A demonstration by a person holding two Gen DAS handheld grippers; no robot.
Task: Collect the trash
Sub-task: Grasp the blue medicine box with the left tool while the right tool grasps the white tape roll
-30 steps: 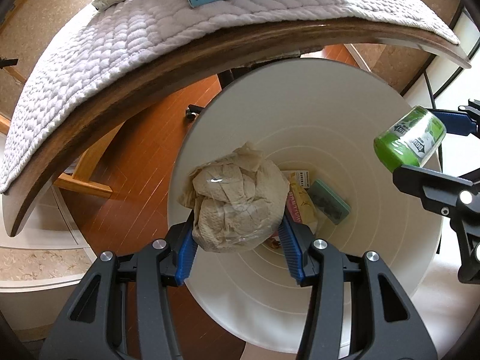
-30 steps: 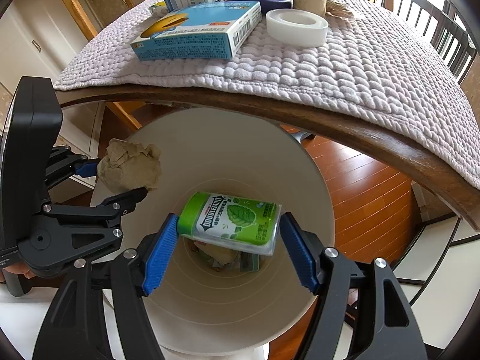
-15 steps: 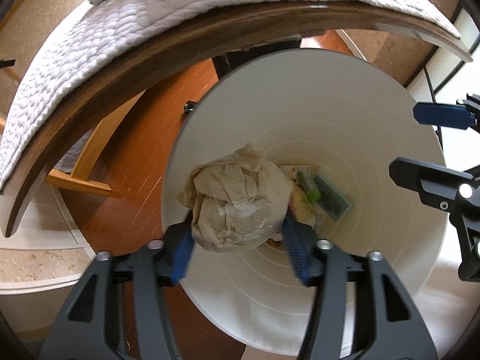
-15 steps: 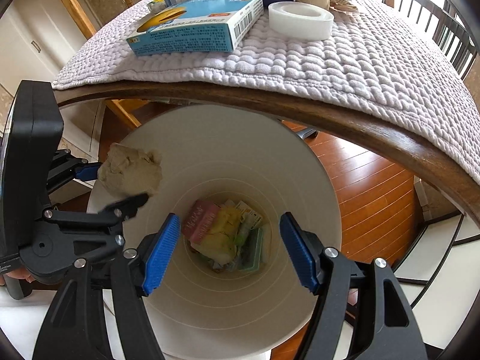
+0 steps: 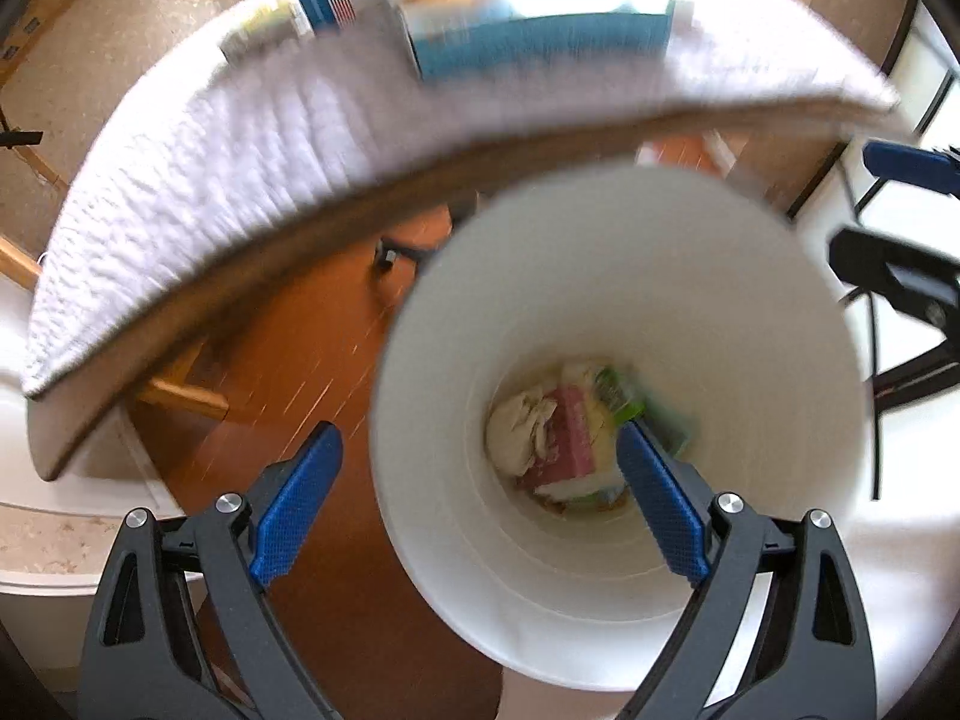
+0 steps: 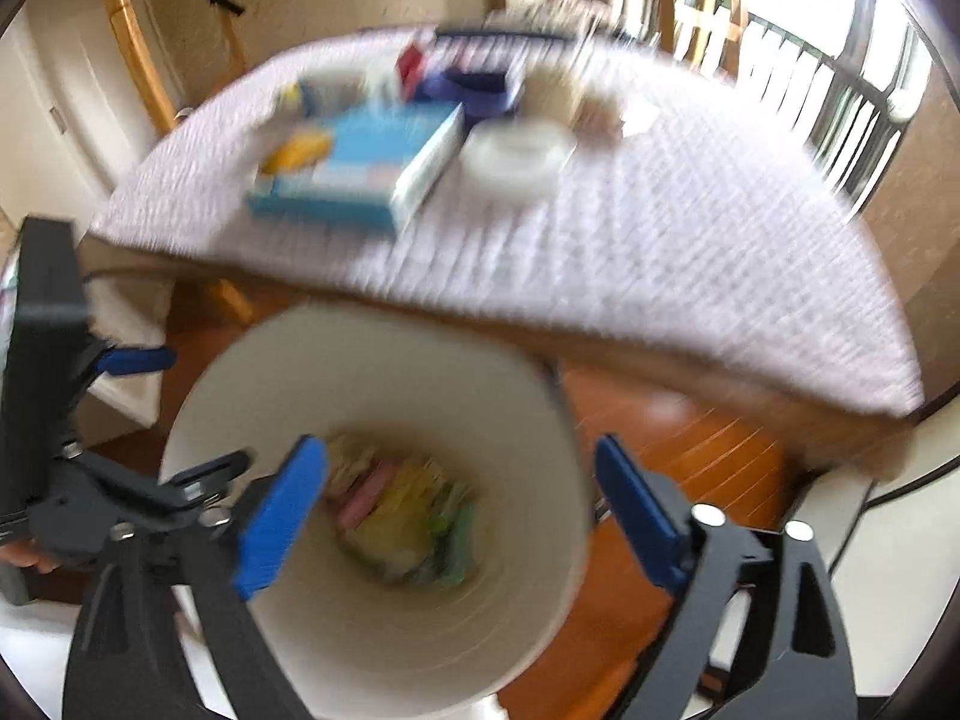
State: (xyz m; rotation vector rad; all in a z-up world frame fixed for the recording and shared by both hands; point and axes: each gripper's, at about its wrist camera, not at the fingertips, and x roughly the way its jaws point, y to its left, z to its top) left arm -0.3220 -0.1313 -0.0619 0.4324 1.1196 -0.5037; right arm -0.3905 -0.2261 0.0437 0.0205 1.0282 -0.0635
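Both the left tool and right tool have just been opening; their jaws stand apart, nothing between them. Crumpled paper and wrappers lie at the bin bottom, bench at twelve o'clock.

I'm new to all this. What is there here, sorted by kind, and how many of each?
Handheld grippers: 2, the left gripper and the right gripper; their jaws have just been opening, with nothing between them
White bin: 1
Table: 1
Boxes on it: 2, a light blue box and a smaller box
White tape roll: 1
Total: 7
The trash in the bin is too blurred to count.
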